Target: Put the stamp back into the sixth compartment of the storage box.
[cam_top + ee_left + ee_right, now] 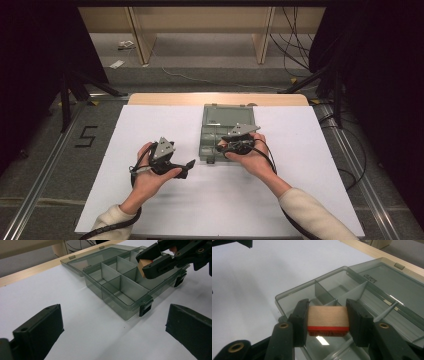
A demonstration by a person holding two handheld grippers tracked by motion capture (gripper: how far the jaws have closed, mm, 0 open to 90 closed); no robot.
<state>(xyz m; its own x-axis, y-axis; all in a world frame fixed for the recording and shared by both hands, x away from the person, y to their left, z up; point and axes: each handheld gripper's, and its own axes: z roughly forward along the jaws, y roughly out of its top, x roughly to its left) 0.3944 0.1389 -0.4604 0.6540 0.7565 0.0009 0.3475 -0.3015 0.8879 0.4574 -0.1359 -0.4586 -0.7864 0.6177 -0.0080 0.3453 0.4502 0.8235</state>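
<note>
A small wooden block with a red band along one edge [328, 317] is clamped between the pads of my right gripper [327, 315], which is shut on it. The block hangs just above the near compartments of a translucent grey-green organiser box [287, 293], whose lid [392, 287] lies folded back flat. In the high view the right gripper [221, 146] sits over the box's front left part [202, 145]. My left gripper [188, 166] rests on the white sheet left of the box, open with nothing between its wide-spread jaws [112, 332]. It looks at the box [117, 303] and the held block [143, 266].
A white sheet [150, 125] covers the table, with a wooden edge [165, 98] at the far side. Thin dividers [121, 280] split the box into several compartments, and dark latches [145, 310] sit on its front wall. Cables trail from both grippers.
</note>
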